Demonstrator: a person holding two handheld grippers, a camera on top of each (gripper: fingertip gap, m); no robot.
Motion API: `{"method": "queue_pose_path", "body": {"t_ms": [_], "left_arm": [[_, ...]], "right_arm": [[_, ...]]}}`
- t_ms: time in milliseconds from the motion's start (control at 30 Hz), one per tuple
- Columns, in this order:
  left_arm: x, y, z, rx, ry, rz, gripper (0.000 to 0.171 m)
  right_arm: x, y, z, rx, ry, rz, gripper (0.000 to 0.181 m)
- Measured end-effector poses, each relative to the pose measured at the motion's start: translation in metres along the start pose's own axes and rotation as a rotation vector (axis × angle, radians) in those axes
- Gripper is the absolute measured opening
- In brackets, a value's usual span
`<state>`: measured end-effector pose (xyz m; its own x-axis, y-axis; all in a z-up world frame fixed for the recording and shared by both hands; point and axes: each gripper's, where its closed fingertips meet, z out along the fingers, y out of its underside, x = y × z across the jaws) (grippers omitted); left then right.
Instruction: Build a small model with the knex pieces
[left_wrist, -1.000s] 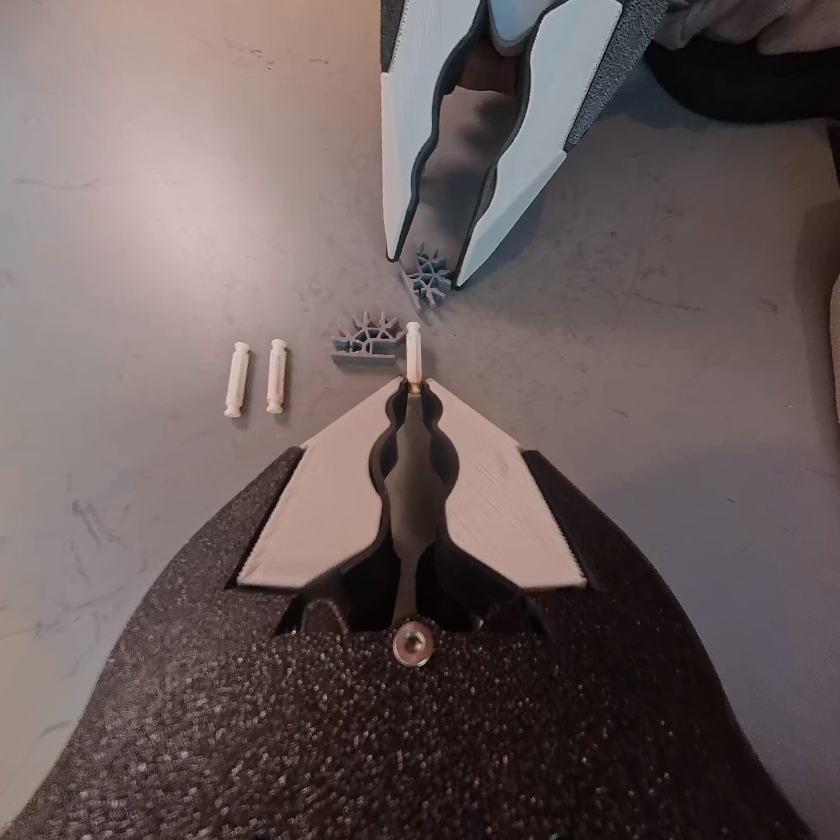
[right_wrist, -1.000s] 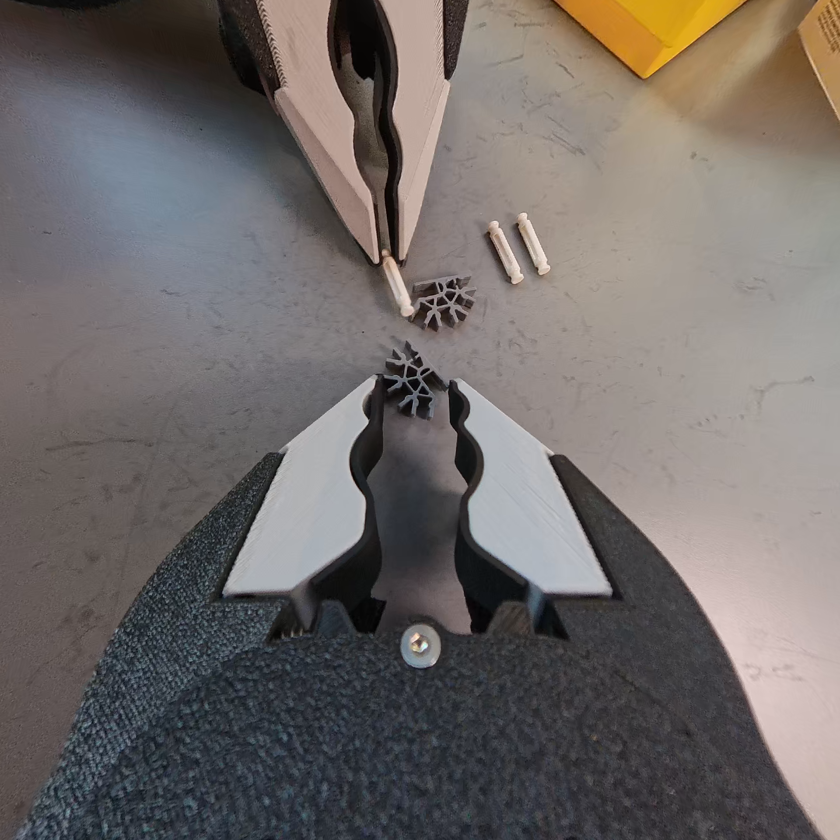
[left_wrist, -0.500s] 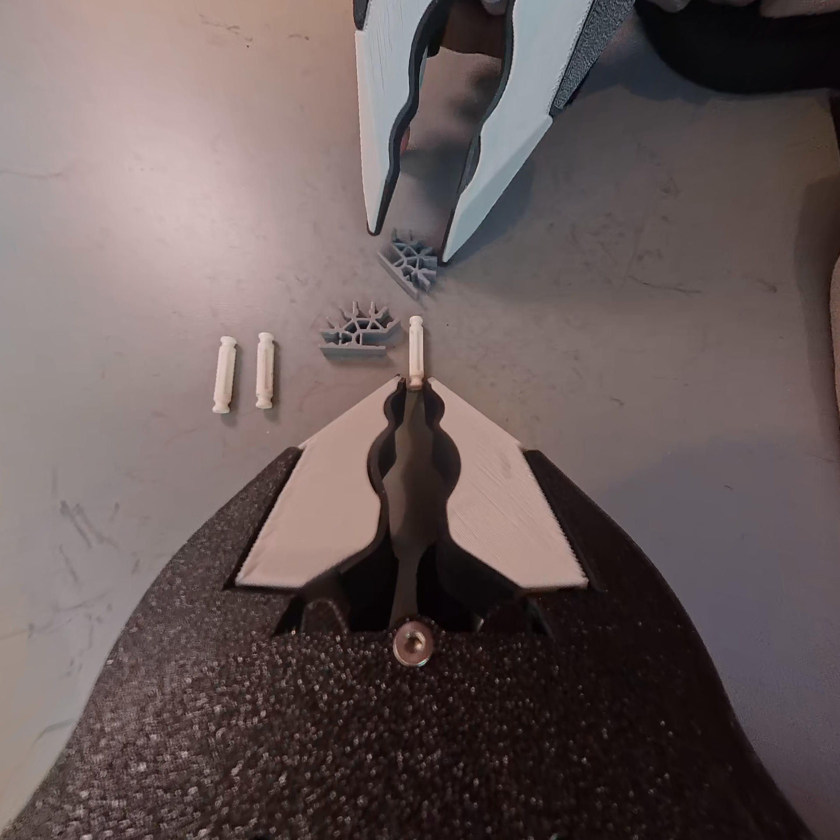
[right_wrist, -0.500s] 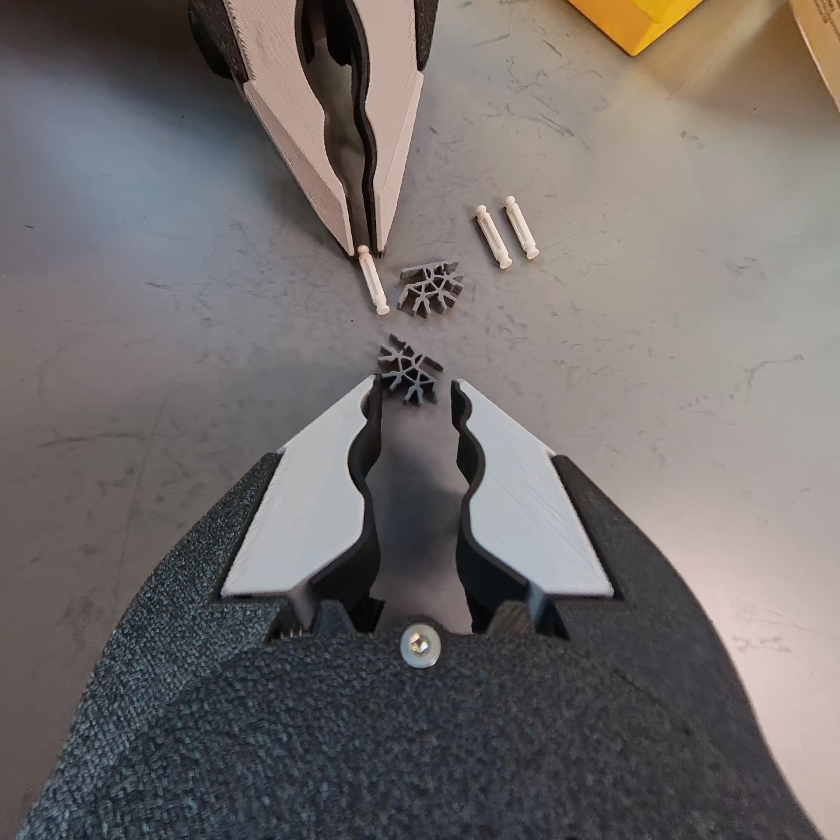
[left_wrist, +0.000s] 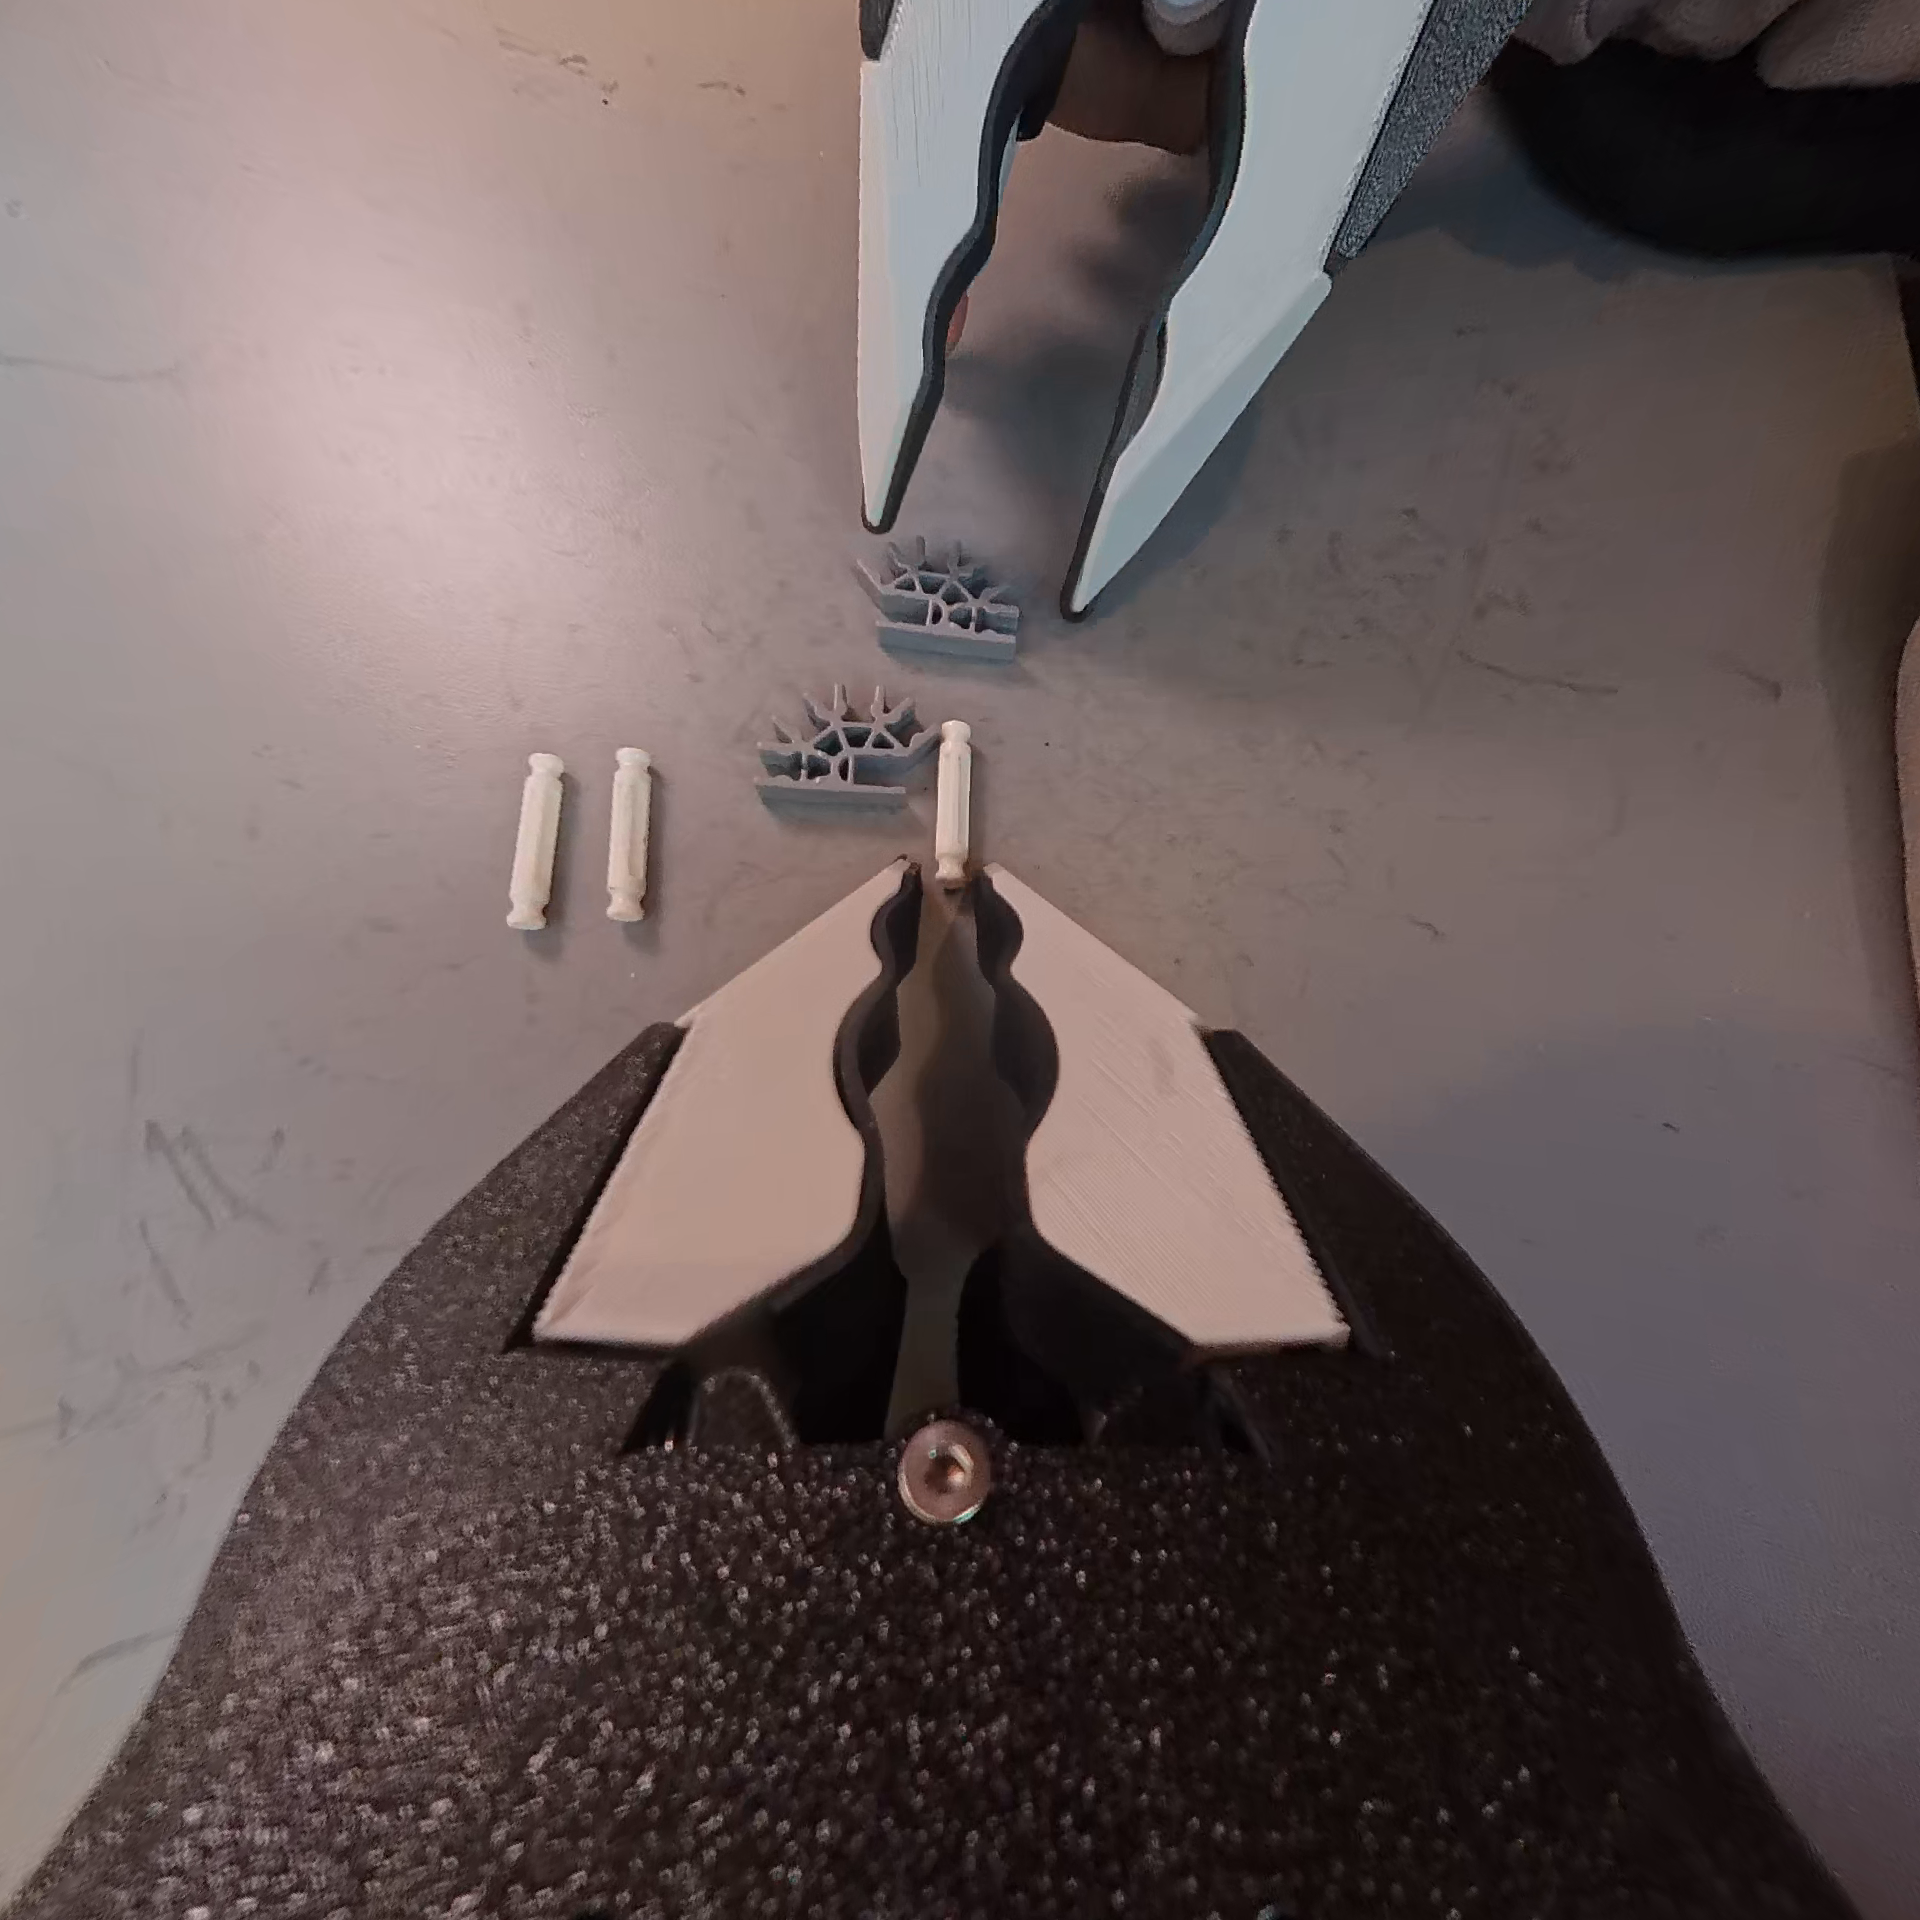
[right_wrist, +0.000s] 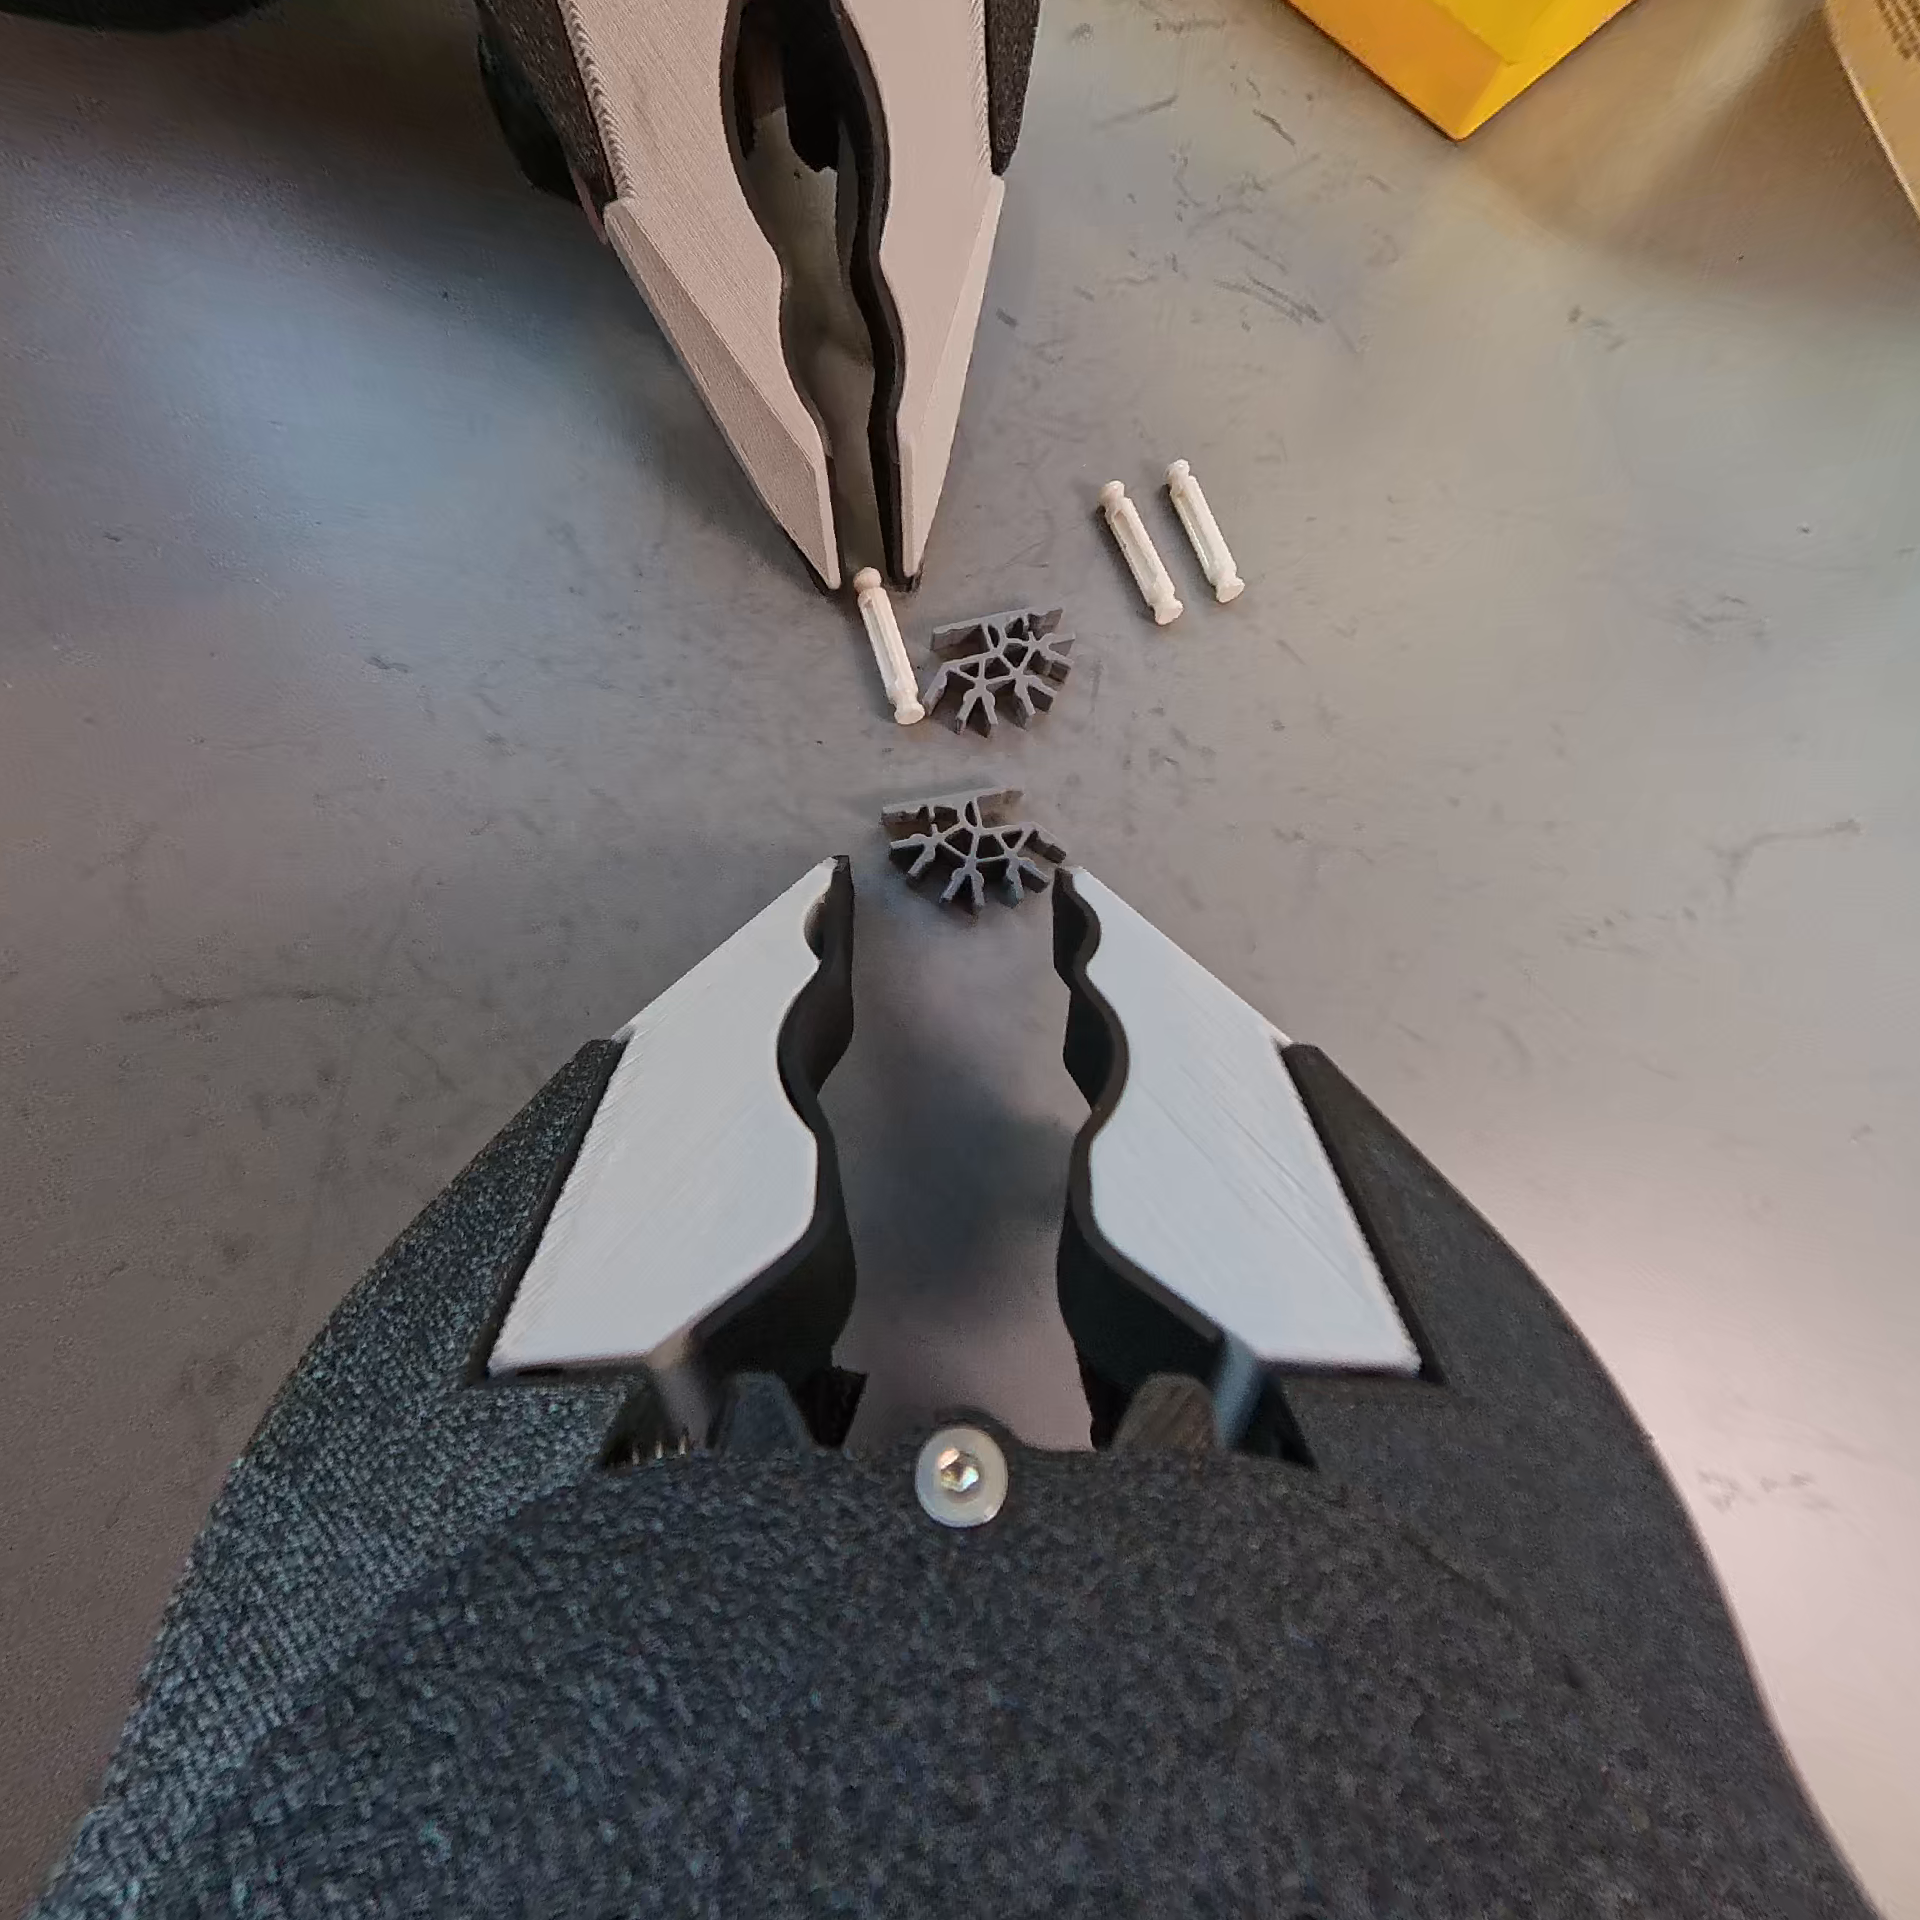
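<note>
Scuffed grey tabletop (right_wrist: 312, 831): at frame centre, right gripper (right_wrist: 951, 883) gapes around a grey half-snowflake plastic connector (right_wrist: 971, 847); left gripper (left_wrist: 948, 883) stands narrowly parted, released, at a white plastic pin (left_wrist: 953, 800).

Looks like a workshop bench: scuffed grey tabletop (right_wrist: 1507, 935), small plastic connector parts (right_wrist: 1000, 675), yellow box (right_wrist: 1455, 52) nearby

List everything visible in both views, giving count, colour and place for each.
table: 1, grey, scuffed, under everything
peg pair: 2, white, lying side by side, apart from the rest
single peg: 1, white, beside a connector, one end between left claw's tips
connectors: 2, grey, half-snowflake shape, mid-table, farther one at right claw's tips
box: 1, yellow, far table edge, partly cut off
left claw: 1, grey fingers, barely parted; grip unclear
right claw: 1, grey fingers, open
</note>
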<state>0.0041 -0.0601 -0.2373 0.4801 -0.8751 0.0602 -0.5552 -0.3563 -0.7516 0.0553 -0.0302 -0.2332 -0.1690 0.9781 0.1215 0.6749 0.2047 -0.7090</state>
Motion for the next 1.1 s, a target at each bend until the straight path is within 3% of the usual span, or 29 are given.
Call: {"method": "queue_pose_path", "body": {"t_ms": [367, 533, 733, 800, 833, 900, 967, 1100], "left_arm": [[-0.003, 0.000, -0.004, -0.006, -0.017, 0.001, 0.006], [-0.010, -0.002, -0.015, 0.026, -0.014, -0.013, 0.006], [-0.033, 0.010, -0.026, -0.005, -0.105, -0.047, 0.006], [-0.041, 0.014, -0.027, -0.018, -0.140, -0.060, 0.006], [-0.043, 0.016, -0.028, -0.025, -0.150, -0.063, 0.006], [-0.045, 0.018, -0.029, -0.030, -0.158, -0.066, 0.006], [-0.045, 0.018, -0.029, -0.034, -0.161, -0.065, 0.006], [-0.043, 0.019, -0.025, -0.045, -0.152, -0.056, 0.006]], "right_arm": [[-0.009, -0.002, -0.004, 0.005, -0.060, 0.009, 0.024], [-0.001, -0.037, -0.016, 0.160, -0.077, 0.038, 0.031], [0.009, -0.039, 0.021, -0.013, -0.115, -0.038, 0.056], [0.003, -0.038, 0.032, -0.090, -0.188, -0.005, 0.067], [-0.003, -0.035, 0.036, -0.137, -0.230, 0.012, 0.067], [0.006, -0.033, 0.041, -0.163, -0.164, 0.003, 0.041], [0.002, -0.031, 0.038, -0.183, -0.172, 0.038, 0.034], [-0.017, -0.025, 0.027, -0.220, -0.212, 0.014, 0.038]]}}
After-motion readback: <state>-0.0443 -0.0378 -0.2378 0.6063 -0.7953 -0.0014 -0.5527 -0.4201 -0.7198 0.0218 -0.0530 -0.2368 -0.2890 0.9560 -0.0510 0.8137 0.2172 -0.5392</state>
